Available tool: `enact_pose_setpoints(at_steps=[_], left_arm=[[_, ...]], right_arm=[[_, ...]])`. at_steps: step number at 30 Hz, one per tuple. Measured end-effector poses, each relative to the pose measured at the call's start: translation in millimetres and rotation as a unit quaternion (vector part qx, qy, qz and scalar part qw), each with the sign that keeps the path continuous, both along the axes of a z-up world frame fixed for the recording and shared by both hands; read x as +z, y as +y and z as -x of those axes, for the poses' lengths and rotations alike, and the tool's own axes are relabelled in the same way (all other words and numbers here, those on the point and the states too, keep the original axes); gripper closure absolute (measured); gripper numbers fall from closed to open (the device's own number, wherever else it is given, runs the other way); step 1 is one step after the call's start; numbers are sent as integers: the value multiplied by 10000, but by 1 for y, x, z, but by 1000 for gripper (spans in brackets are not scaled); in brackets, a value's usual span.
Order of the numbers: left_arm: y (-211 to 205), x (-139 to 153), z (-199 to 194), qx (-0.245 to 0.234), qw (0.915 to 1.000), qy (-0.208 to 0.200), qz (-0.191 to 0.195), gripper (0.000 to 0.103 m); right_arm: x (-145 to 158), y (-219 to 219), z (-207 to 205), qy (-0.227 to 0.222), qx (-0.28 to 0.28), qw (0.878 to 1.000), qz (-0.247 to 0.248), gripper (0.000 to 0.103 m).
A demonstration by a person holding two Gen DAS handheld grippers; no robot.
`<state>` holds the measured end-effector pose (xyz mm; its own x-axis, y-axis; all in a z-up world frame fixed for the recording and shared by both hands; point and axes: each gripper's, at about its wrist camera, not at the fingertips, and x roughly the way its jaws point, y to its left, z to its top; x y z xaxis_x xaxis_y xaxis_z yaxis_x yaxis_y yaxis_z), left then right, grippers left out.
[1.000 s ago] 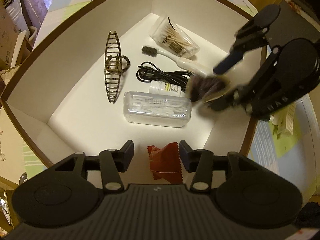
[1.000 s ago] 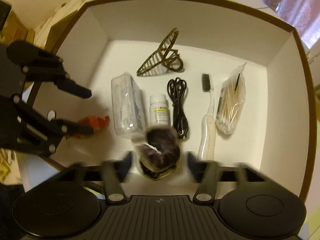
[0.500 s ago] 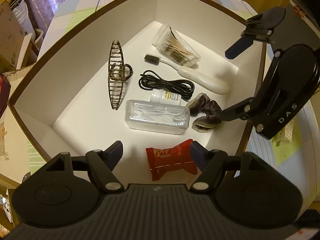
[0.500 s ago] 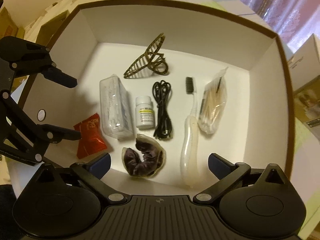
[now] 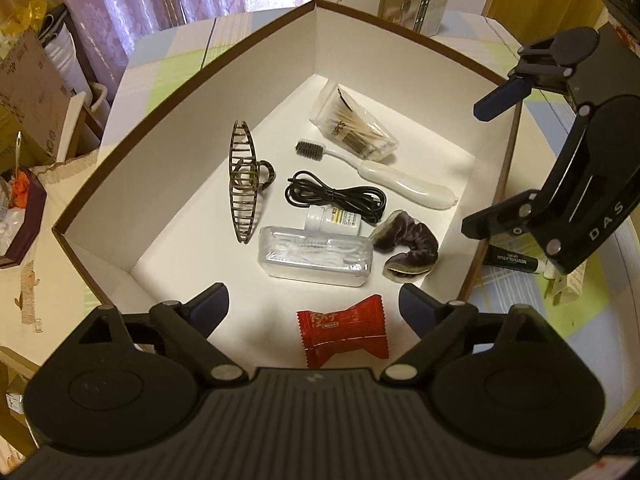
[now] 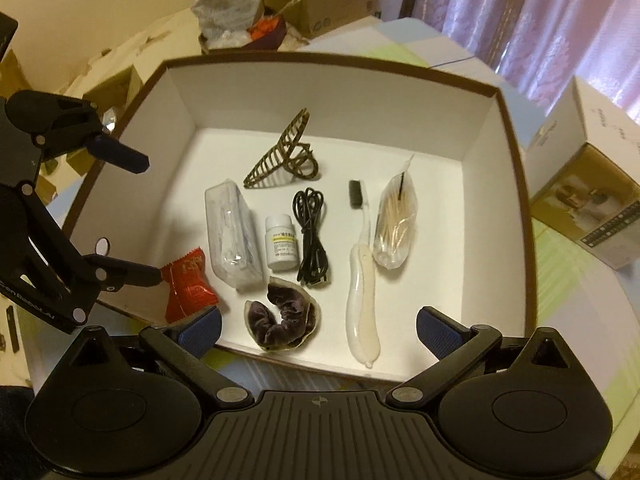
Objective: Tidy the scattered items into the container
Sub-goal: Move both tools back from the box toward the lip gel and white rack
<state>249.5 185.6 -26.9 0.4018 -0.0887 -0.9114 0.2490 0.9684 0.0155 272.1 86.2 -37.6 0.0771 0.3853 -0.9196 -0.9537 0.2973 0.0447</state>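
A white box (image 5: pixel 168 160) with a brown rim holds a hair claw (image 5: pixel 242 188), bagged cotton swabs (image 5: pixel 356 128), a toothbrush (image 5: pixel 384 172), a black cable (image 5: pixel 336 198), a pill bottle (image 5: pixel 334 220), a clear case (image 5: pixel 316 256), a purple scrunchie (image 5: pixel 408 248) and a red candy packet (image 5: pixel 344 332). My left gripper (image 5: pixel 314 306) hangs open above the packet, touching nothing. My right gripper (image 6: pixel 319 328) is open over the box's near edge (image 6: pixel 304 368), with the scrunchie (image 6: pixel 284 316) lying free between and beyond its fingers.
A dark lip-balm tube (image 5: pixel 512 258) lies on the checked tablecloth outside the box, under the right gripper's body. A printed carton (image 6: pixel 588 200) stands beside the box. Cardboard boxes and bags (image 6: pixel 240 4) crowd the far side.
The right gripper let the scrunchie go into the box, opened and drew back. The left gripper opened off the red packet and pulled up and away.
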Motion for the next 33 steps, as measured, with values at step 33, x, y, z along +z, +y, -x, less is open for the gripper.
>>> enact_pose_setpoints(at_steps=[33], left_arm=[[-46, 64, 75, 66, 9970, -750, -169, 11]], right_arm=[[70, -90, 71, -434, -204, 9896, -1354, 2]])
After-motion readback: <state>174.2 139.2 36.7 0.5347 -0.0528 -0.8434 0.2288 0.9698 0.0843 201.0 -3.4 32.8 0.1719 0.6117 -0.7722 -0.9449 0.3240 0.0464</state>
